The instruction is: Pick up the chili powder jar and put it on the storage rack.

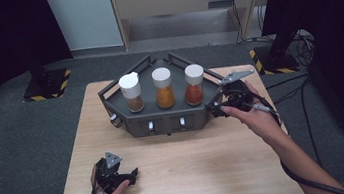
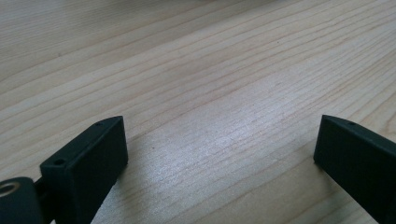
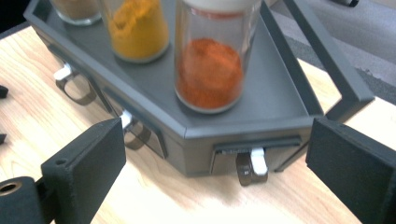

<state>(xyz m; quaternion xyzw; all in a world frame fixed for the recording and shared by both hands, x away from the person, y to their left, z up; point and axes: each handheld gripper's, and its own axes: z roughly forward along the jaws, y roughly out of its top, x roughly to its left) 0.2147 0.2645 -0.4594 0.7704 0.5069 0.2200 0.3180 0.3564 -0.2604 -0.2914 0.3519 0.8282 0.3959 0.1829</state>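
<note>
A dark grey rack (image 1: 128, 125) stands at the back middle of the wooden table (image 1: 195, 174). It carries three white-capped glass jars: brown spice (image 1: 132, 93), orange spice (image 1: 163, 88) and red spice (image 1: 193, 85). My right gripper (image 1: 217, 107) is open beside the rack's right front corner. In the right gripper view its jaws (image 3: 217, 128) stand wide apart and face a small hooked tab (image 3: 252, 165) on the rack's wall (image 3: 196, 147), below the red jar (image 3: 210, 70). My left gripper (image 1: 131, 175) lies open near the front left edge, with bare wood between its jaws (image 2: 219, 126).
Two more hooked tabs (image 3: 133, 128) line the rack's front wall, left of the one I face. The orange jar (image 3: 137, 28) stands beside the red one. Dark floor surrounds the table, with black stands and cables (image 1: 294, 45) at the back right.
</note>
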